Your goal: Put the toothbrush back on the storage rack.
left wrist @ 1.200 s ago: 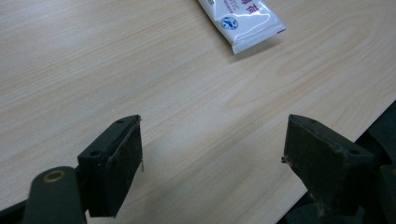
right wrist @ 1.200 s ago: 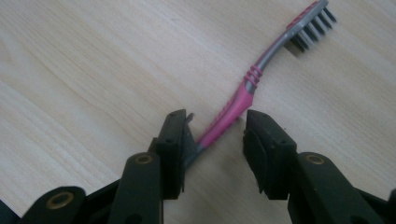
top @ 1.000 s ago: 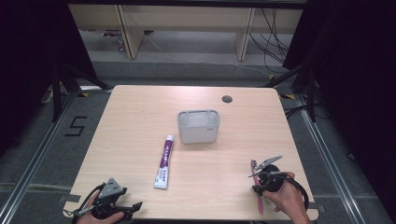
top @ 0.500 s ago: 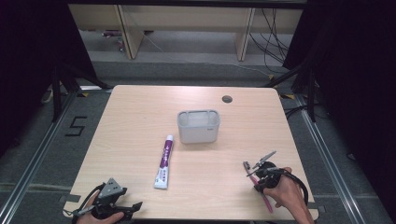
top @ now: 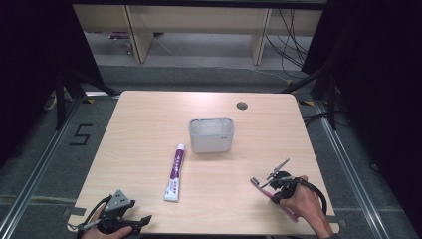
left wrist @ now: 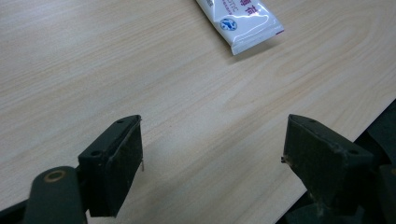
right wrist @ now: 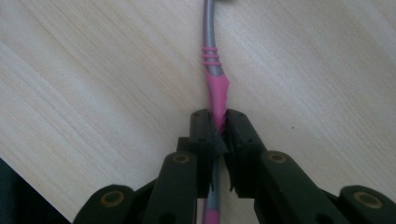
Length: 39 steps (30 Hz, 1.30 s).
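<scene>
Near the table's point(top: 149, 129) front right corner, the right claw point(right wrist: 218, 122) has just been closing — its jaws now pinch the pink toothbrush point(right wrist: 215, 88) handle. The left claw point(left wrist: 212, 154) gapes wide at the front left corner.

big "5" taped on the floor point(top: 81, 135) left of the table point(top: 144, 124), toothpaste tube point(left wrist: 238, 18) near the table's front edge with purple Chinese characters, something like "荷", plus a round blue logo, rest too blurry to read
</scene>
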Each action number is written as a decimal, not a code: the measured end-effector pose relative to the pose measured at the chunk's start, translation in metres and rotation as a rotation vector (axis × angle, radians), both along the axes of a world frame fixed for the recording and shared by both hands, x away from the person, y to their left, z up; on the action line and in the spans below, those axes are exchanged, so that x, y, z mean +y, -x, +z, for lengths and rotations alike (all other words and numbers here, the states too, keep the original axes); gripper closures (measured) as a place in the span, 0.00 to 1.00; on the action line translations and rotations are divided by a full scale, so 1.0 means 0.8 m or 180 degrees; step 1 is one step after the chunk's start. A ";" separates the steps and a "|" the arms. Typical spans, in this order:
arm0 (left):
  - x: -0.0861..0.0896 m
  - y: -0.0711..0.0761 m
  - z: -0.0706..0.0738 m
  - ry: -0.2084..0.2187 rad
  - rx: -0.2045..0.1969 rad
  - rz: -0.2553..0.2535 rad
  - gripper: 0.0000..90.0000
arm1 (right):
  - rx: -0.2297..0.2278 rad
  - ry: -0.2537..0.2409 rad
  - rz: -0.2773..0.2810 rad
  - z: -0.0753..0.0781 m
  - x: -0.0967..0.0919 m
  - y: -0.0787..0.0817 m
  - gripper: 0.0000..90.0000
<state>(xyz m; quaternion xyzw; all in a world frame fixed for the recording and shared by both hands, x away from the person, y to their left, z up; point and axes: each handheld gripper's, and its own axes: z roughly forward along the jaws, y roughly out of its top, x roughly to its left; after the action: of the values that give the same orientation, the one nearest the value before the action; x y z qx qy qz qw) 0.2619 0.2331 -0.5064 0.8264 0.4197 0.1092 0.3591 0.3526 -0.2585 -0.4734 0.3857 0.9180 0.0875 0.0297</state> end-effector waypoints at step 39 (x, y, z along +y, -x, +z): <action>0.001 0.000 0.000 0.0028 -0.0027 -0.0001 0.22 | -0.0480 -0.0484 -0.0070 0.078 -0.005 -0.005 0.93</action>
<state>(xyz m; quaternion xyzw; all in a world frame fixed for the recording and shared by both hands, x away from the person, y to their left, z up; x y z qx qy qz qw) 0.2622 0.2338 -0.5063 0.8244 0.4185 0.1108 0.3646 0.3565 -0.2622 -0.4111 0.3892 0.8996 0.1853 0.0702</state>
